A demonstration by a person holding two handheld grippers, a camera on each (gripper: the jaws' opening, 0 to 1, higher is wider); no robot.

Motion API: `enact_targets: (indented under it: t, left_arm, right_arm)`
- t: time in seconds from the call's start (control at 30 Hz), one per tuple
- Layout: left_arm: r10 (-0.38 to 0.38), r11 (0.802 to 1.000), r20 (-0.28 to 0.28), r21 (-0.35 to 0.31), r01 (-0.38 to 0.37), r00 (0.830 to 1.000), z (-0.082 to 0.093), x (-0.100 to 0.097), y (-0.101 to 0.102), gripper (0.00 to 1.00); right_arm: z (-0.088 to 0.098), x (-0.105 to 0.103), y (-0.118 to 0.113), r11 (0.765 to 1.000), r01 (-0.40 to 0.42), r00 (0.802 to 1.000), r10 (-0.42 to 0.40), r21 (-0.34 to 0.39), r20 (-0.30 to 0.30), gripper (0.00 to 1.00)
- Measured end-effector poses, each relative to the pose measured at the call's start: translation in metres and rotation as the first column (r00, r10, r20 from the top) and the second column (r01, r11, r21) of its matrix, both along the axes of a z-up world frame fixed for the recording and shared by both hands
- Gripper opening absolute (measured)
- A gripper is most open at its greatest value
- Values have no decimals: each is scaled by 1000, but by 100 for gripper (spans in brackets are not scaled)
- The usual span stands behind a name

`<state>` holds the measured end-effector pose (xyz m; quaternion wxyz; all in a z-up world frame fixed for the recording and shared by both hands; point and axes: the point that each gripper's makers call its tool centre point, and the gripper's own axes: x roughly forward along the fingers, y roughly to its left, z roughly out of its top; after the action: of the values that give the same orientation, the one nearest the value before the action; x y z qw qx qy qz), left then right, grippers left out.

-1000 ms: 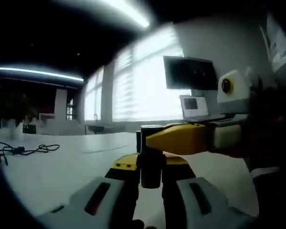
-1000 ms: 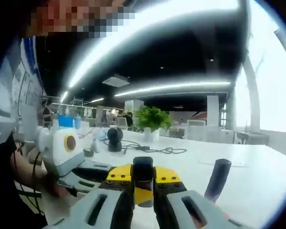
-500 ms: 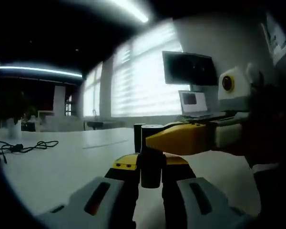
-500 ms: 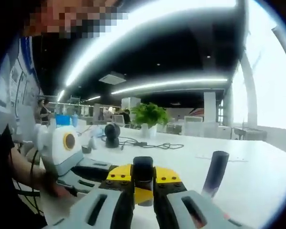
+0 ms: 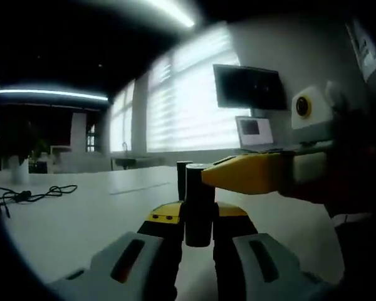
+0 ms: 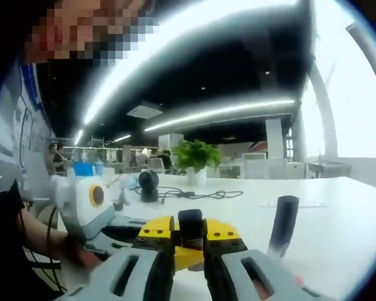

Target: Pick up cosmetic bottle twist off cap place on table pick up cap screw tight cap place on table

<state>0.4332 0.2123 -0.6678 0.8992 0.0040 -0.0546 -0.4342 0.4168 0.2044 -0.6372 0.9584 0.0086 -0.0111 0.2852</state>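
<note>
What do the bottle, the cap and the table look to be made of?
The bottle, gripped in the left claw, looks like dark plastic or coated glass; too dim to settle, with little shine. The cap, held in the right claw, reads as black, fairly matt plastic. The table seems a smooth white laminate, evenly lit, with no grain.

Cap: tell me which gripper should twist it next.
Right. The right gripper is closed on the cap atop the bottle. The left gripper clamps the bottle's body, so it is better used to steady it.
</note>
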Motion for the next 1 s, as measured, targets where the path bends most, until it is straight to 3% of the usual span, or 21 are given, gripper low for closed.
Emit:
enact_targets:
  t: [0.13,0.23,0.37,0.5,0.6,0.77,0.93,0.97,1.0]
  left_arm:
    - [-8,1000,-4,-13,8,1000,2,-1,1,8]
    - [-33,999,-18,-23,33,999,2,-3,1,8]
    - [-83,995,-56,-52,80,995,2,-7,0,8]
    - [-181,981,-87,-89,174,980,4,-20,-6,8]
    - [-229,972,-95,-83,222,969,3,-28,-11,8]
    - [-304,951,-78,-85,297,950,5,-45,-19,8]
    - [-360,932,-73,-74,354,930,4,-57,-25,8]
    - [-365,930,-69,-73,360,928,4,-58,-25,8]
    - [-375,926,-67,-71,370,925,4,-60,-26,8]
  right_arm:
    - [1,-2,4,999,-27,1000,27,-23,7,18]
    - [6,-5,3,995,-91,995,92,-30,30,23]
    - [12,-18,0,963,-267,963,268,-20,30,24]
    - [15,-23,-7,929,-368,929,369,-34,18,26]
    - [15,-31,-6,881,-469,883,470,-60,4,26]
    - [12,-35,-2,830,-555,832,555,-57,-19,27]
    - [10,-44,0,746,-666,746,664,-22,-45,26]
    - [10,-44,-1,738,-675,738,674,-20,-46,26]
    - [11,-49,-1,706,-709,705,708,-6,-47,25]
